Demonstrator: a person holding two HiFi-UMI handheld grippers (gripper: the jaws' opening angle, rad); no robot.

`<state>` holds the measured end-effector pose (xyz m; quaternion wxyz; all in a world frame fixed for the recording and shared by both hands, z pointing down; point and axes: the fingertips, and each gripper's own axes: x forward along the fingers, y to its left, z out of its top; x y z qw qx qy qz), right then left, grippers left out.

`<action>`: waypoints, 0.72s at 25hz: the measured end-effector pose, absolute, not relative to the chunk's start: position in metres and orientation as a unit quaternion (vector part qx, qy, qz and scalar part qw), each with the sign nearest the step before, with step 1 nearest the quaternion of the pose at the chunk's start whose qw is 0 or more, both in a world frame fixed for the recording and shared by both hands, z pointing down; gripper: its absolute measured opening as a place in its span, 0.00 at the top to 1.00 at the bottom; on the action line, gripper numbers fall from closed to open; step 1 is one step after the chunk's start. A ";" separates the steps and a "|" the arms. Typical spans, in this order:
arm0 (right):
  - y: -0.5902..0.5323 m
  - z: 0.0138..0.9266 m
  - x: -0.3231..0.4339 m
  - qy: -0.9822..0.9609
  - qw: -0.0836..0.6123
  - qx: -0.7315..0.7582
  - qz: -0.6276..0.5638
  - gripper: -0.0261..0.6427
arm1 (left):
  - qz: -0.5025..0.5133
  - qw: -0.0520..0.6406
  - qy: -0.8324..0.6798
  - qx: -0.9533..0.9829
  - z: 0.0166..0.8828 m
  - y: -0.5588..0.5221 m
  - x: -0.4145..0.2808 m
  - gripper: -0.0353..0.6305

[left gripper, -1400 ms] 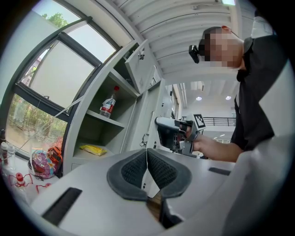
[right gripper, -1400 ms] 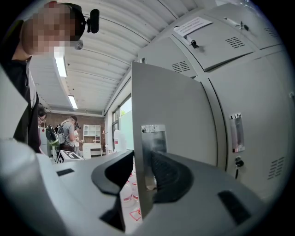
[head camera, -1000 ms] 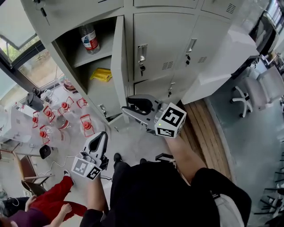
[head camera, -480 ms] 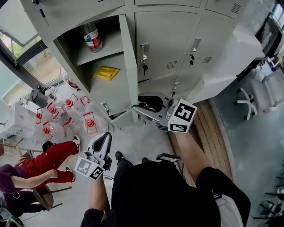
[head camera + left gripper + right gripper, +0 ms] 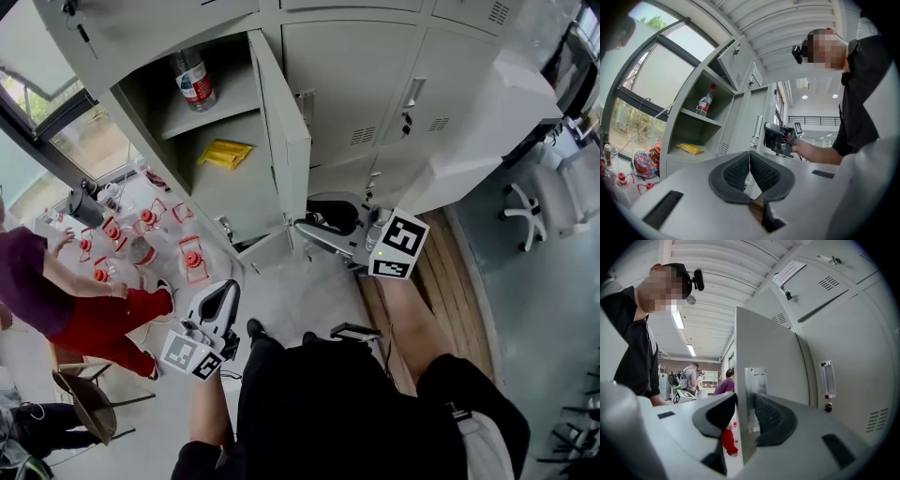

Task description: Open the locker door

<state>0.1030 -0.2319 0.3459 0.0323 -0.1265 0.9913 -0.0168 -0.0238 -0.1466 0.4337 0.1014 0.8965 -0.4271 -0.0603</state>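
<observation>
Door edge (image 5: pixel 294 159) loose between the just-widened jaws of the right gripper (image 5: pixel 314 218); left gripper (image 5: pixel 225 292) closed, empty, well apart.

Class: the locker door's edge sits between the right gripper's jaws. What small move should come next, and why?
Probably draw the right gripper back off the locker door: it stands swung out, and the jaws have just been opening, its edge loose between them.

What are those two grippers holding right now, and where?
Right gripper straddles the locker door's free edge, jaws just opening: grip uncertain. Left gripper: shut, empty.
</observation>
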 end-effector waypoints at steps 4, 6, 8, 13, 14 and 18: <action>-0.232 0.346 0.108 0.991 0.033 -0.131 -0.014 0.75 | -0.060 0.101 -0.426 0.897 0.434 -0.146 -0.021 0.92; -0.232 0.346 0.111 0.990 0.032 -0.135 -0.011 0.75 | -0.061 0.102 -0.425 0.897 0.434 -0.146 -0.020 0.92; -0.233 0.346 0.115 0.989 0.031 -0.141 -0.008 0.75 | -0.060 0.102 -0.425 0.898 0.434 -0.145 -0.020 0.92; -0.235 0.346 0.123 0.988 0.024 -0.154 -0.001 0.75 | -0.058 0.106 -0.420 0.899 0.437 -0.145 -0.016 0.92; -0.235 0.346 0.125 0.987 0.021 -0.156 0.001 0.75 | -0.058 0.106 -0.419 0.900 0.436 -0.145 -0.015 0.92; -0.237 0.346 0.136 0.986 0.020 -0.167 0.003 0.76 | -0.057 0.105 -0.412 0.903 0.435 -0.144 -0.009 0.92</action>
